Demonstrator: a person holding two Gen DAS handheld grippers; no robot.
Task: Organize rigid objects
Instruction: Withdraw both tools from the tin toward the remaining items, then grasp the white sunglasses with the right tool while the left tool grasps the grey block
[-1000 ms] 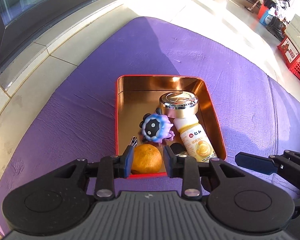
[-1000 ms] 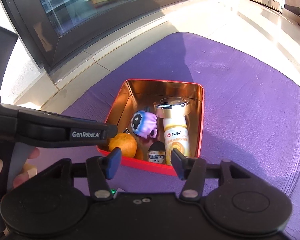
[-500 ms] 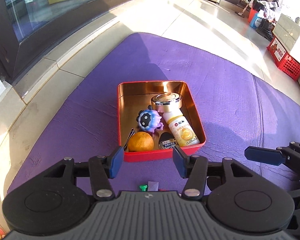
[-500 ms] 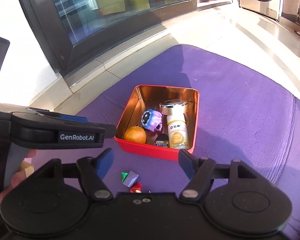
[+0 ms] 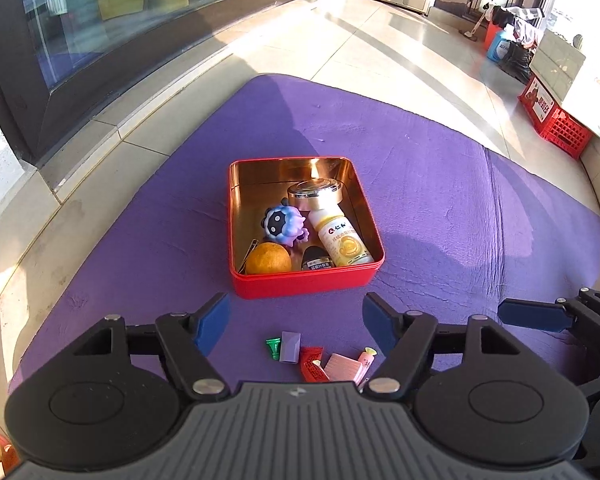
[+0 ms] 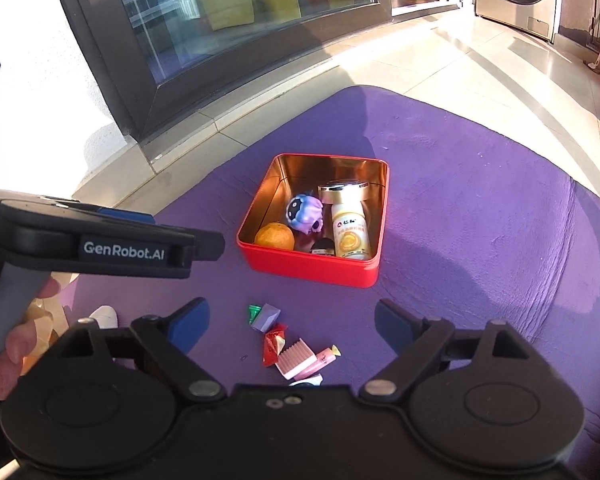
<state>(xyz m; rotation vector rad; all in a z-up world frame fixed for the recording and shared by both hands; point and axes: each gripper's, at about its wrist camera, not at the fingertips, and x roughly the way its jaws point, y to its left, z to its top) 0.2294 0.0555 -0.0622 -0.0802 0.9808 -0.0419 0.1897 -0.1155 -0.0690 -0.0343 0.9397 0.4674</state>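
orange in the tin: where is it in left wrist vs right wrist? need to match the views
Left wrist: orange in the near-left corner of the red tin, just left of picture centre.
Right wrist: orange in the tin's near-left corner, at picture centre.
Shared landmark: the purple toy just behind the orange.

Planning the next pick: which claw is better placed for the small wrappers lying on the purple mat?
Probably left, narrowly. The left claw, open and empty, brackets the green and grey wrappers before the red tin box. The right claw, also open, sits over the same pile, so either could serve.
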